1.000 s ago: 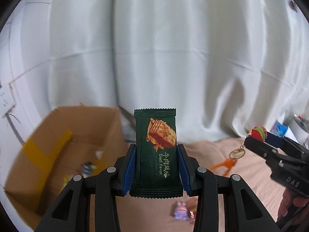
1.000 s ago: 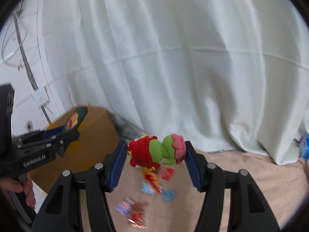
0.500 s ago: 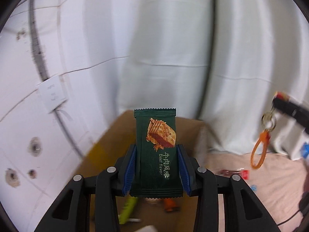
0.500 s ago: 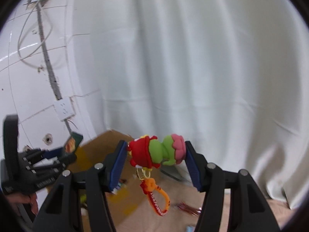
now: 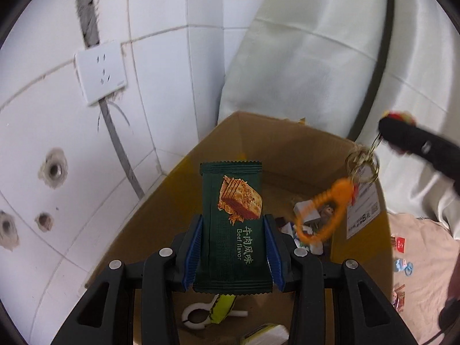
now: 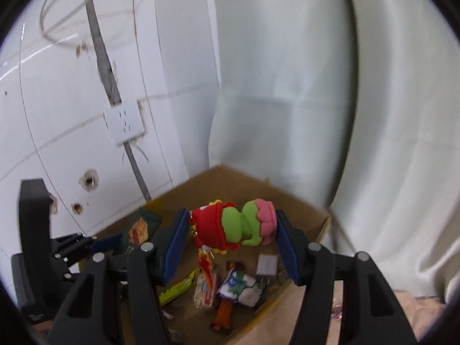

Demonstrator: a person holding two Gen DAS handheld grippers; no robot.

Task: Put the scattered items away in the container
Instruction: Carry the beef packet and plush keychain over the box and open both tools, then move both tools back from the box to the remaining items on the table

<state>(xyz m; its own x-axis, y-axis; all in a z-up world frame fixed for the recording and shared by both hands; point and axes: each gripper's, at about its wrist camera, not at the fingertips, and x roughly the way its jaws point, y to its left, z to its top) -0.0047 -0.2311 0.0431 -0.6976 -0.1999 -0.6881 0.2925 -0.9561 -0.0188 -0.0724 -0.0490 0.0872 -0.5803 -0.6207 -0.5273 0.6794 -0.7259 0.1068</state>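
Observation:
My left gripper (image 5: 233, 250) is shut on a dark green beef-flavor snack packet (image 5: 233, 224), held upright above the open cardboard box (image 5: 287, 143). My right gripper (image 6: 228, 238) is shut on a red, green and pink plush keychain toy (image 6: 233, 227), also over the box (image 6: 299, 201). From the left wrist view the toy's orange loop and metal ring (image 5: 325, 212) dangle over the box's right side under the right gripper (image 5: 402, 132). The left gripper (image 6: 86, 244) with its packet (image 6: 142, 227) shows at lower left in the right wrist view.
The box sits in a corner between a tiled wall with a socket (image 5: 100, 72) and a white curtain (image 5: 316, 57). Inside lie several packets, a white clip (image 5: 198, 313) and a charger (image 6: 266, 264). Small items (image 5: 401, 267) remain on the pink cloth to the right.
Both grippers have swung left and come over the box, so its inside now shows below them. Each still holds its item.

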